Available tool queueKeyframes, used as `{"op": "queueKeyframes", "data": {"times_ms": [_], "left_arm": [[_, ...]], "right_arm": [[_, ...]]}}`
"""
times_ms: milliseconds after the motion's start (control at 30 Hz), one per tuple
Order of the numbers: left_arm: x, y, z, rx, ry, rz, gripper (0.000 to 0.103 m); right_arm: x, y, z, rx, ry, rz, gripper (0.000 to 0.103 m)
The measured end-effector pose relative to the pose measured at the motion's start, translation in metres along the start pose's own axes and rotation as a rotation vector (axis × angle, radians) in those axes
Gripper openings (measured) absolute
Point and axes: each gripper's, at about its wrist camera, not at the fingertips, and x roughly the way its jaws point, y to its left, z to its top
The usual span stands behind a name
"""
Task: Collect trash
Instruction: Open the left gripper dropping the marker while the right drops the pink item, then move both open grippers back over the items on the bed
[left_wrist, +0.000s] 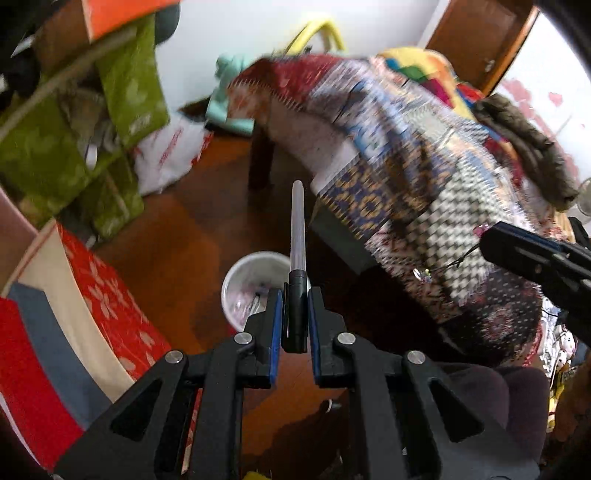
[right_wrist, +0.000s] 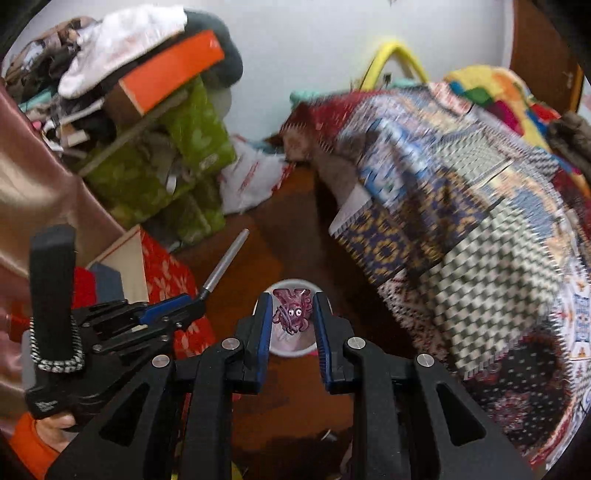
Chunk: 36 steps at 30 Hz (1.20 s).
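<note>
Taking the white cup on the brown floor as the landmark, the far left of it held a red box with white flowers, and behind that box stood a heap of green bags with an orange box on top. A white plastic bag lay on the floor behind the cup, to the left of the dark leg of a piece of furniture. The left gripper hung above the cup, its fingers clenched on the black cap end of a pen, whose grey shaft stuck out forward past the cup's far rim. In the right wrist view that same gripper showed to the left of the cup, held by a hand in an orange sleeve. The right gripper sat directly over the cup, its fingers grasping a small pink toy with eyes, with the cup's white rim visible behind it. In the left wrist view, small bits already lay inside the cup, too blurred to name. To the right of the cup a patchwork blanket hung down over the furniture, reaching close to the floor, and a brown door stood beyond it.
</note>
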Motion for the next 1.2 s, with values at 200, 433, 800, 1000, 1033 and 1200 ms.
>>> {"op": "queueKeyframes", "data": {"times_ms": [200,433,800,1000,1033,1200], "left_arm": [[0.055,0.023,-0.009,-0.068,0.131,-0.015,0.012],[0.100,0.032,-0.009,-0.097,0.229,0.015,0.012],[0.110,0.036,0.009,-0.107,0.225,0.055,0.032],[0.092,0.034,0.007,-0.094,0.202,0.069,0.032],[0.088,0.033,0.007,-0.091,0.196,0.071,0.032],[0.055,0.024,0.009,-0.084,0.141,0.056,0.032]], "right_arm": [[0.053,0.002,0.004,0.006,0.138,0.025,0.020],[0.108,0.000,0.010,0.003,0.259,0.039,0.020],[0.137,-0.002,0.025,-0.009,0.310,0.078,0.033],[0.123,-0.005,0.021,-0.042,0.287,0.056,0.033],[0.118,-0.005,0.019,-0.046,0.278,0.055,0.033],[0.091,-0.009,0.015,-0.056,0.240,0.055,0.033]]}}
